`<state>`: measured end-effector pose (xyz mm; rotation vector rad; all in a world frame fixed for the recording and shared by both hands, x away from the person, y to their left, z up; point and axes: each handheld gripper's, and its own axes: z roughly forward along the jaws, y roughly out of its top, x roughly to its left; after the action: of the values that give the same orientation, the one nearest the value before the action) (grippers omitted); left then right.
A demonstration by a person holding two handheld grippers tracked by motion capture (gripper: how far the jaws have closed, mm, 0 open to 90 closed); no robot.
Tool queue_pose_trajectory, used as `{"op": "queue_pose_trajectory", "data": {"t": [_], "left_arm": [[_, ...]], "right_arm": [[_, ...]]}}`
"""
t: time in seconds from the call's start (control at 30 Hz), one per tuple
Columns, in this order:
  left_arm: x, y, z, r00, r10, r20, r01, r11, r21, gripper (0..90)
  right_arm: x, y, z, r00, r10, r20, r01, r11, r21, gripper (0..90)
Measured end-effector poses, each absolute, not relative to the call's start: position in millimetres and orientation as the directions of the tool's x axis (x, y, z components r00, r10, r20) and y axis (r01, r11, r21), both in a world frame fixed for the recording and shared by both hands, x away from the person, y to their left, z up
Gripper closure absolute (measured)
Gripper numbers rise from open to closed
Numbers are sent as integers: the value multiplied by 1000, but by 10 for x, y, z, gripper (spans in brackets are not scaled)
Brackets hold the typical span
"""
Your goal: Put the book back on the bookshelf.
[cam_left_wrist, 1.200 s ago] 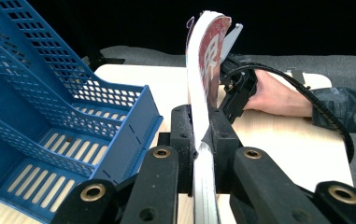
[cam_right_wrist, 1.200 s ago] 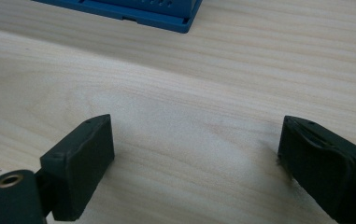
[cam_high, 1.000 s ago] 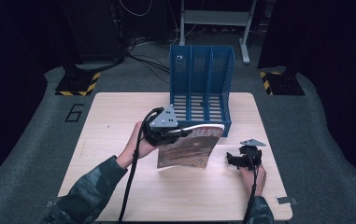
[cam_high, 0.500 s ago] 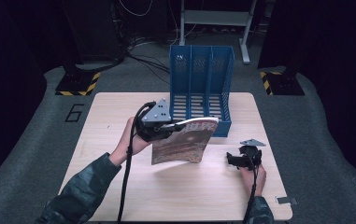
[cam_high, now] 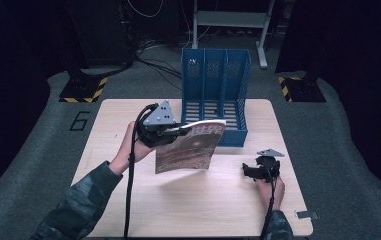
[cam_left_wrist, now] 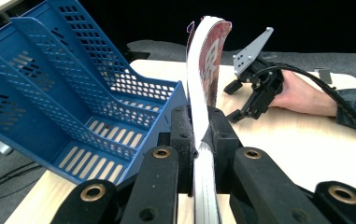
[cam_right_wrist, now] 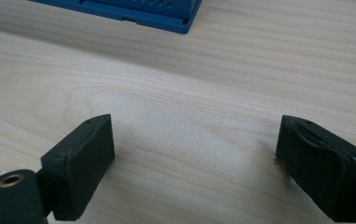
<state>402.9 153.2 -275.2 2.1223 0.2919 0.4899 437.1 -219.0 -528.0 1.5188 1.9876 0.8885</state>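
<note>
My left fingers [cam_left_wrist: 199,140] pinch the magazine [cam_high: 190,147] above the table [cam_high: 218,210], right fingers [cam_right_wrist: 199,163] spread idle; next I should stand it into the blue rack [cam_high: 213,95].

Dim room, black at edges of high view; light falling from above onto pale desk [cam_high: 198,200] alone. Soft, low-contrast, slightly grainy throughout. Faint short shadow under magazine [cam_high: 188,150]. Left gripper view: brighter, near tongs [cam_left_wrist: 199,154] a little soft, blue file rack [cam_left_wrist: 73,107] bowed by wide-angle lens. Right gripper view: wood grain fairly sharp, near black pads [cam_right_wrist: 80,161] blurred, diffuse shadow band below rack's edge, no glare.
</note>
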Motion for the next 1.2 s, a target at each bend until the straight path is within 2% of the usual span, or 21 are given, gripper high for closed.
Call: {"op": "queue_pose_trajectory", "data": {"t": [1.2], "left_arm": [[4175,1698,-2474,862,454,225,55,-525,849,836]], "right_arm": [[4369,-2195,-5279,-271,963,2,651,182,737,113]]}}
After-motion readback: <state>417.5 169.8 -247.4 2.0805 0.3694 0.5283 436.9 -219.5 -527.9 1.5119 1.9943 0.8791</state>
